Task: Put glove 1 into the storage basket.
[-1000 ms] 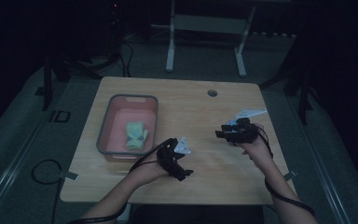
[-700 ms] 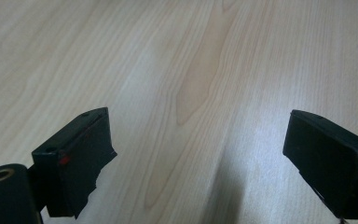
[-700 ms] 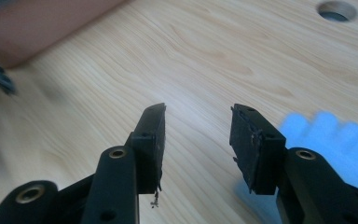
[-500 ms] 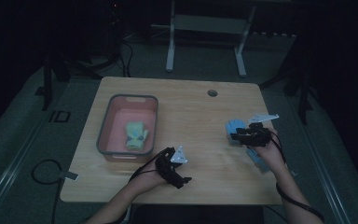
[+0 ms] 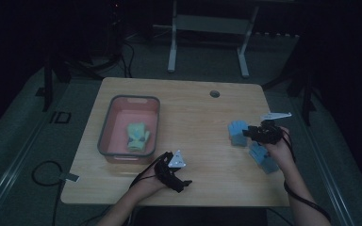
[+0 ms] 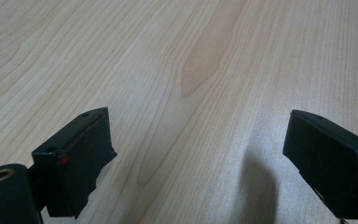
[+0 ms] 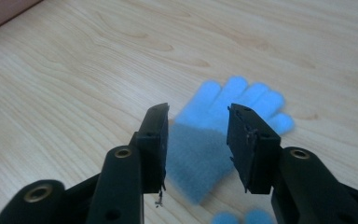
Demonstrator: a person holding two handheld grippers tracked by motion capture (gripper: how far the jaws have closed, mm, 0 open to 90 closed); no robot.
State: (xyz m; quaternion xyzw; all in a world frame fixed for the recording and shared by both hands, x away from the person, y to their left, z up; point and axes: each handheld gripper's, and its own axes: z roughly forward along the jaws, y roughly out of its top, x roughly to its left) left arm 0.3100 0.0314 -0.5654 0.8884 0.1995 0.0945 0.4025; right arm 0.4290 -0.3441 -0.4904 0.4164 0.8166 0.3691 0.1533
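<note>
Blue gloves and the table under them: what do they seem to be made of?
The blue glove between the right gripper's fingers looks like soft knitted or fleece fabric: a matte, fuzzy surface with blurred edges. A second blue glove beside it looks the same. The table seems to be wood or wood-look laminate, pale with visible grain and a smooth, slightly satin finish.

dim, murky high view; gripper views bright, evenly lit, with soft shadows.

Black tongs (image 7: pixel 198 140), brass-ringed screw holes — grey three-cornered plate, black cable trailing; forearms bare.
</note>
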